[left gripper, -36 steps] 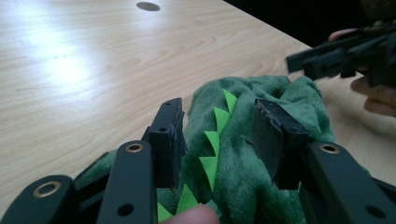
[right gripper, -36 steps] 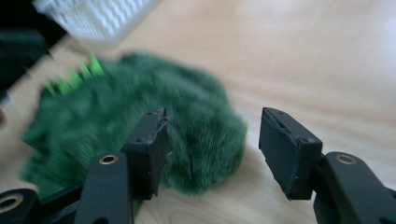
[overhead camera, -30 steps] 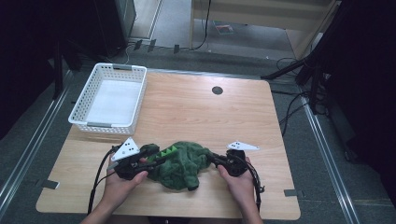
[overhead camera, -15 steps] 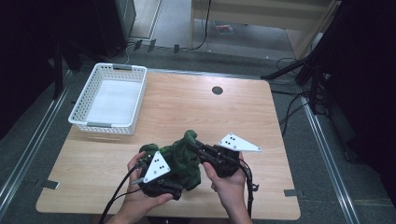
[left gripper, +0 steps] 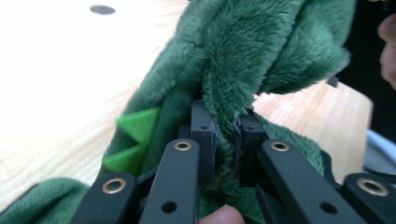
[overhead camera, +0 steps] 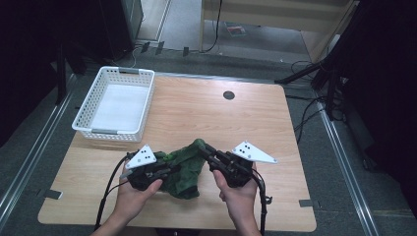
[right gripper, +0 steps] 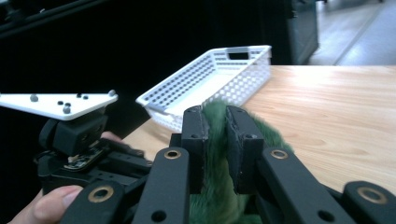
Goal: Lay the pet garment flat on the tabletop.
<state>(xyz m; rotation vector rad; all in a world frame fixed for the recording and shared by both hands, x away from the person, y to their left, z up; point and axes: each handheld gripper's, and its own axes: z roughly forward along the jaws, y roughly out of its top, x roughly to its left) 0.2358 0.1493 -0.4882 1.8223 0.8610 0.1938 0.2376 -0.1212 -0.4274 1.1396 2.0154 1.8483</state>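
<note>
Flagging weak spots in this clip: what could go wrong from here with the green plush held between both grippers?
1. The left gripper and right gripper each pinch just a fold of the plush; fur could slip out.
2. Most of it sags between them, so pulling apart may strain seams.
3. The basket lies off to one side; a droop could snag its rim.

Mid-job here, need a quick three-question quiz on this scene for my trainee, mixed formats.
1. True or false: the white basket has the green plush garment lying in it.
2. Multiple choice: the right tongs are A) open above the table, B) shut on the plush, C) shut on the basket's rim.
3. Fill in: in the left gripper view, the left tongs pinch a fold of plush beside bright green ____.

Key: 1 false, it is on the table between the two tongs. 2 B. 3 spikes.
</note>
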